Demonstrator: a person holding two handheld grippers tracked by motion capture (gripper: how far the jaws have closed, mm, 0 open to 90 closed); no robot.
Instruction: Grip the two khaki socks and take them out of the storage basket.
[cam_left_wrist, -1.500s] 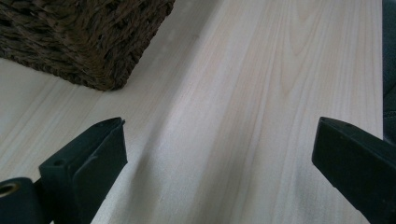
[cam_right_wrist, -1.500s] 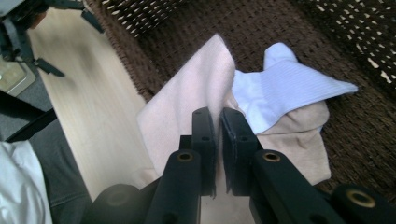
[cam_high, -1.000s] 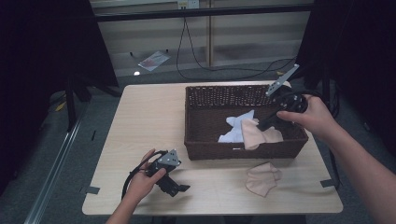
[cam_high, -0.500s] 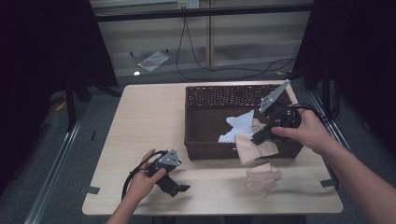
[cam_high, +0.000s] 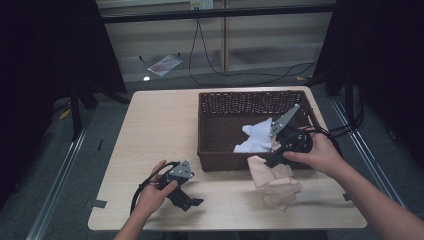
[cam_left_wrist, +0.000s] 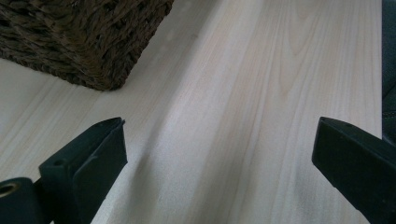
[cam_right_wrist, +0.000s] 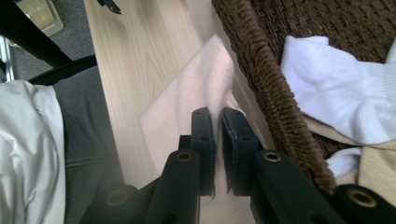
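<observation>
Left gripper (cam_high: 186, 196) rested on table (cam_high: 150, 130), jaws spread wide, nothing between. Wicker basket (cam_high: 220, 150) at table centre-right, white sock (cam_high: 256, 137) inside. Right gripper (cam_high: 270, 162) clamped on beige sock (cam_high: 272, 177), held just outside basket front wall, draped onto table.

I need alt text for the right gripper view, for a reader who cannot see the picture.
The right gripper has its two black jaws shut on a pale pink cloth, which hangs over the light wooden table just outside the dark wicker basket. A white sock lies inside the basket.
</observation>
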